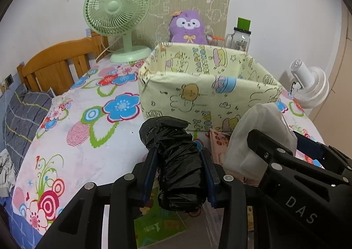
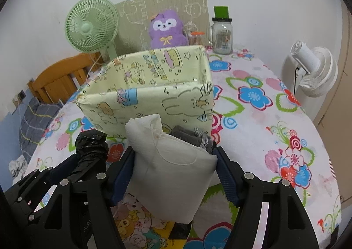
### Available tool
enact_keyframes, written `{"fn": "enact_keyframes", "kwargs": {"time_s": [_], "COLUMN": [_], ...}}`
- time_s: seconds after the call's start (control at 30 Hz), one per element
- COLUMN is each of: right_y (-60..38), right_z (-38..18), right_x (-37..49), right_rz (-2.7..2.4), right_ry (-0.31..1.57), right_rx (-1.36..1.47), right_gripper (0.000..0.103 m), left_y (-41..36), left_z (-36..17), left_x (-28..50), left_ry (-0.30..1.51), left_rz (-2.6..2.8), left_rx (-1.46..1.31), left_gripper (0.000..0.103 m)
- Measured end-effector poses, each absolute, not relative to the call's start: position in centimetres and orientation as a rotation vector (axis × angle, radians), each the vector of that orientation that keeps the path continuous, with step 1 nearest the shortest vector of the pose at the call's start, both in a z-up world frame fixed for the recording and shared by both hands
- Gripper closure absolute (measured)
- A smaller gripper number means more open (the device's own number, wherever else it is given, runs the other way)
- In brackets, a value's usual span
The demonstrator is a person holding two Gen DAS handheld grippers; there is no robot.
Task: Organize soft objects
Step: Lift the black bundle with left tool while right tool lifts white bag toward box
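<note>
the lower end of the black plastic bundle (image 1: 179,165) runs out of sight behind the left claw (image 1: 179,174); what it wraps cannot be made out. the bottom of the white cloth pouch (image 2: 173,172) is cut off by the linkage of the right claw (image 2: 175,174). a grey knitted item (image 2: 193,139) shows only as a strip behind the pouch's upper edge, and its shape cannot be told. the inside floor of the fabric bin (image 1: 204,86) is hidden by its near wall in both views.

the bundle is crinkled, glossy film, roughly cylindrical. the pouch is matte, soft and pillow-like, with a loose thread at a puckered seam. the bin is a box-shaped, pale yellow cloth container printed with cartoon animals; its walls sag slightly.

left claw: closed about the bundle, both blue pads pressed to its sides. right claw: clamped on the pouch, pads indenting its flanks.

both items are held side by side, just in front of the bin's near wall, above the table (image 2: 264,139) with its floral cloth. a purple plush toy (image 1: 188,27) sits behind the bin, beside a green fan (image 1: 116,7)
</note>
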State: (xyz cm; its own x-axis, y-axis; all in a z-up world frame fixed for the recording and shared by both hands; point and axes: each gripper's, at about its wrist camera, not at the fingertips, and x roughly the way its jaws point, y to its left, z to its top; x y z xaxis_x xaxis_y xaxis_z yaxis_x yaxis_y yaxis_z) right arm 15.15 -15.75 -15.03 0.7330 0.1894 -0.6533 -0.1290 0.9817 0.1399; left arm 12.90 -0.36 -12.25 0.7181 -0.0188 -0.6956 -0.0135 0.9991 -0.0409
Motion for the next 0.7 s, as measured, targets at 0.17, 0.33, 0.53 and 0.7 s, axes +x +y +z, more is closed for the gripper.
{"fn": "enact_keyframes", "kwargs": {"time_s": [0.17, 0.33, 0.53, 0.7], "right_y": [-16.0, -16.2, -16.4, -16.4], "right_z": [-13.6, -12.0, -9.5, -7.8], "right_x": [14.2, 12.9, 11.3, 10.0], "right_rz": [0.176, 0.172, 0.174, 0.169], "right_ry": [0.691, 0.655, 0.602, 0.567], "right_rx": [0.083, 0.087, 0.075, 0.063], "right_gripper": [0.029, 0.029, 0.029, 0.029], "left_y": [-0.4, -0.8, -1.1, -1.1], "left_z": [-10.8, -9.2, -7.0, -5.5], "left_x": [12.0, 11.0, 9.6, 8.6], "left_ry": [0.742, 0.703, 0.664, 0.641], "left_rz": [-0.010, -0.020, -0.041, -0.044], "left_rx": [-0.050, -0.044, -0.051, -0.047], "left_gripper": [0.064, 0.064, 0.064, 0.064]}}
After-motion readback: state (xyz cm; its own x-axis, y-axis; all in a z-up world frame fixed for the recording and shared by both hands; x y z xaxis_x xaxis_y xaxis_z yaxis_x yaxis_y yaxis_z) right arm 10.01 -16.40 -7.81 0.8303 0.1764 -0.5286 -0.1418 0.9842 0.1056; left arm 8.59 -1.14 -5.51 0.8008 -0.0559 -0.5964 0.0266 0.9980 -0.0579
